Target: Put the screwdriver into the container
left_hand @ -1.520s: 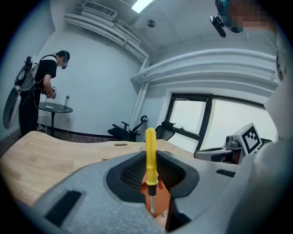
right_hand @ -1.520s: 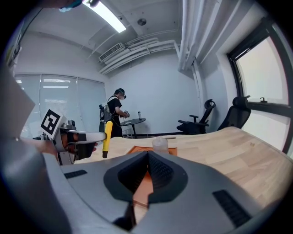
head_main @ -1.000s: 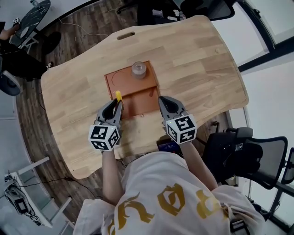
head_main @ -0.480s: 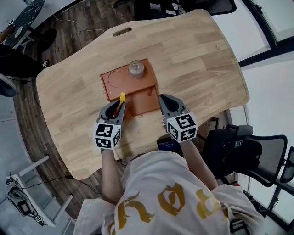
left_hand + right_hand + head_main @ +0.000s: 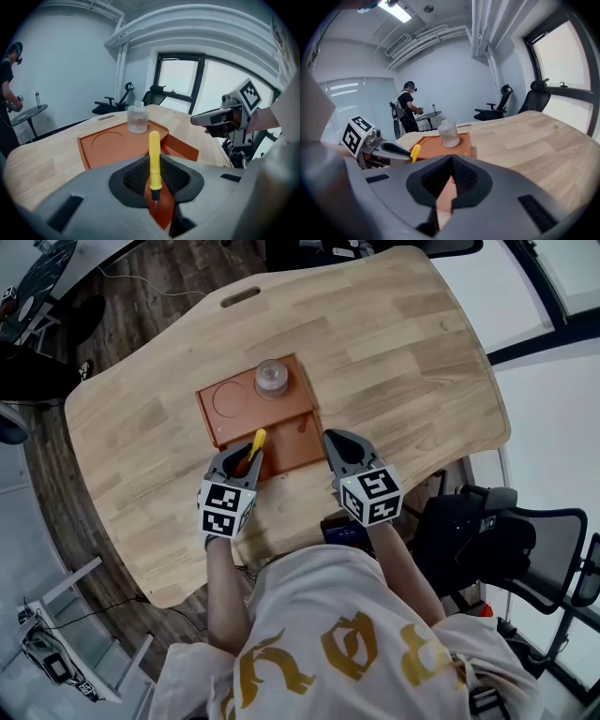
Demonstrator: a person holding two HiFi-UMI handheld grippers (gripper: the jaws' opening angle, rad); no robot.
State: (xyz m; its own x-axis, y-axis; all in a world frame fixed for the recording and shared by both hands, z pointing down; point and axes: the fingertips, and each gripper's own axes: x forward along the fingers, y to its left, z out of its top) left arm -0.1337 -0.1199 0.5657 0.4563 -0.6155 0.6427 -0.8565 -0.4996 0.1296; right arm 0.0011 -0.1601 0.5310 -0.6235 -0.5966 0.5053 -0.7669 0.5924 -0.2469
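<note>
Nearest to us, the left tool is clamped on the yellow screwdriver, its two dark pads pressed against the lower part of the handle. The thin metal tip points back down into the tool's throat, and the handle's rounded end sticks up and away from the holder. In the head view that long axis tilts a touch to the right, towards the far side of the desk.

Just beside it, the right tool is closed with nothing between its pads. It hangs over the near right corner of the container and doesn't seem to touch it.

Here's what matters: the orange container sits right under and ahead of the left tool, so the screwdriver is above its near, lower section, held up in the air and not resting on anything. That hand is clearly the closer one. To my eye, the drop only needs a dip forward and then a release.

Further back, the raised part of the container has a round recess. A small clear jar stands next to it at the far edge, well apart from the screwdriver.
</note>
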